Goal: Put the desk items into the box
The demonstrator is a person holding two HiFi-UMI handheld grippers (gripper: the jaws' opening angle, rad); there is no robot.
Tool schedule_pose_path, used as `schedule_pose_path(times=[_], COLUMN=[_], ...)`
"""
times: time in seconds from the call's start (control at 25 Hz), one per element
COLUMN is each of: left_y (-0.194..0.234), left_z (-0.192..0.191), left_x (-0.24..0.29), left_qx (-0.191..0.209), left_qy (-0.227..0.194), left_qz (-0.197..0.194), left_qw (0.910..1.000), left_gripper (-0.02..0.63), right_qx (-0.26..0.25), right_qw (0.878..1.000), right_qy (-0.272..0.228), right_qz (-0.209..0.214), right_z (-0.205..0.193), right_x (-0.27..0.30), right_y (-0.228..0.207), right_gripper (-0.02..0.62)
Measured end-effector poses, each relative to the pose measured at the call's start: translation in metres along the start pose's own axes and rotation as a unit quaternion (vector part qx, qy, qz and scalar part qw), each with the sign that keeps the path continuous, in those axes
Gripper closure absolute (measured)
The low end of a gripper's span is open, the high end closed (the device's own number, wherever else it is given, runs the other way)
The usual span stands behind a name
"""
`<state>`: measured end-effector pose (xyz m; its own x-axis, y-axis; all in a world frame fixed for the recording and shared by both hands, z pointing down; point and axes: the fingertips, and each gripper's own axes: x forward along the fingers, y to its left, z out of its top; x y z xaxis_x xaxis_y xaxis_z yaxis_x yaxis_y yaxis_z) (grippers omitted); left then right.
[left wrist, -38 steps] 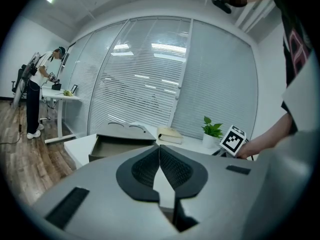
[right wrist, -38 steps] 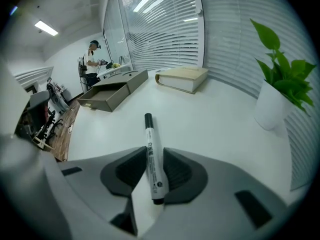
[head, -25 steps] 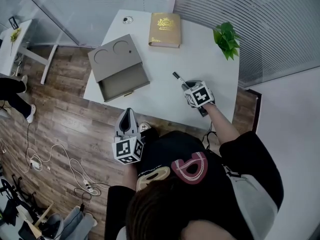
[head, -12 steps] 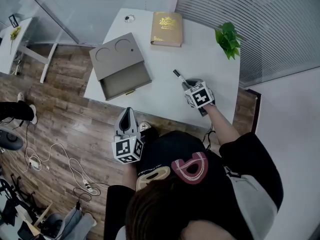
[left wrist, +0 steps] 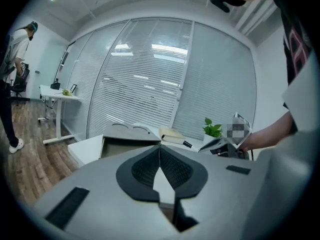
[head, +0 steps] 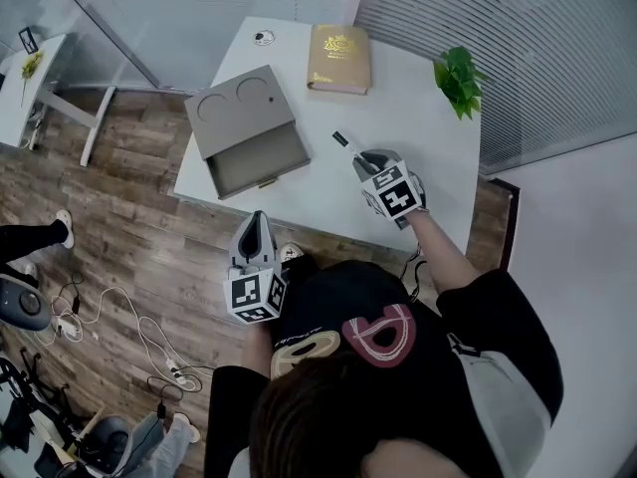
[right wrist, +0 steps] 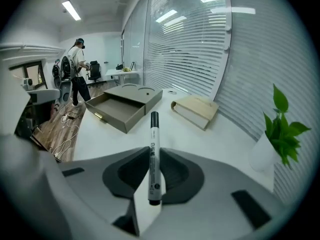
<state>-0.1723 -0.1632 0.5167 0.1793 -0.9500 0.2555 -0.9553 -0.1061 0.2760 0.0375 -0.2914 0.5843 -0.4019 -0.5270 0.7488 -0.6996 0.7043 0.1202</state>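
Right gripper [head: 366, 159] has its jaws clamped partway shut on the marker [right wrist: 153, 134], pads pressing its barrel near the rear end. The marker's long axis runs along the jaws' own pointing line. Its dark capped end sticks out forward and aims almost straight at the box [head: 231, 122].

In the head view the marker sits right of the box, near it but not touching, and looks clear of the white surface [head: 418, 137]. The box's drawer [head: 257, 157] is pulled open toward the person and looks empty. Its open side faces up, so the drop probably needs the marker carried left over the drawer's right wall.

Nothing stands between marker and drawer. That wall is the only thing to clear.

Left gripper [head: 255, 229] is off the near edge of the surface, in front of the drawer. Its jaws are closed tip to tip with nothing in them. It is nearer the drawer front, but the right one has the load.

The book [head: 339, 58] lies beyond the box to its right, out of the path. The plant [head: 458, 78] is well apart from the box, at the far right corner. A small round thing [head: 264, 38] sits behind the box; cannot tell what it is.
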Motion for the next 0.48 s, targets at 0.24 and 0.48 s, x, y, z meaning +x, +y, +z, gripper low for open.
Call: schedule_pose_path(times=[0.24,0.48], left_y=[0.013,0.029], left_z=[0.004,0.008], left_x=[-0.003,-0.005], left_qx=[0.004,0.005], left_qy=[-0.002,-0.004], left_qz=[-0.007,-0.013], left_qw=[1.0,0.9999], left_gripper=[0.588,0.588], right_qx=[-0.023,-0.047], right_qw=[1.0,0.998], right_qy=[-0.017,-0.037], right_qz=[0.008,0.015], right_z=[0.028,0.051], right_x=[0.0,0.008], right_y=[0.023,0.044], right_gripper=[0.523,0.523])
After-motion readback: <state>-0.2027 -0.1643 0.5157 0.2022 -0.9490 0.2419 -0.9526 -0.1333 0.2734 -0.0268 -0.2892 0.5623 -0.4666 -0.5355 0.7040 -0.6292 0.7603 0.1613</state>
